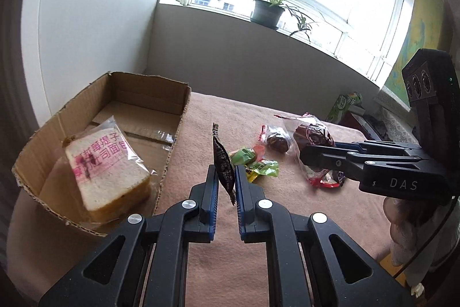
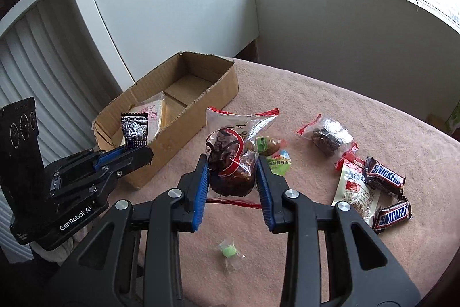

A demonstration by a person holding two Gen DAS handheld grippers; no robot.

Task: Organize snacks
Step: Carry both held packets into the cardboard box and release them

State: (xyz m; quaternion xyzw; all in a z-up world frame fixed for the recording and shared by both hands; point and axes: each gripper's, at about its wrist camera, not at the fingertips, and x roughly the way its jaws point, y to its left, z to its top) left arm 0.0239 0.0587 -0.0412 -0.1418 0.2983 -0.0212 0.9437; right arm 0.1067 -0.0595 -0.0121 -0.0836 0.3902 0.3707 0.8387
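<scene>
My left gripper is shut on a small black snack packet, held upright above the pink tablecloth just right of the cardboard box; it also shows in the right wrist view. The box holds a wrapped slice of bread. My right gripper is shut on a clear bag of dark red dates, lifted a little off the cloth. In the left wrist view the right gripper comes in from the right with that bag.
Loose on the cloth lie green-wrapped candies, a second small date bag, two Snickers bars, a white-red packet and a small green sweet. A potted plant stands on the windowsill.
</scene>
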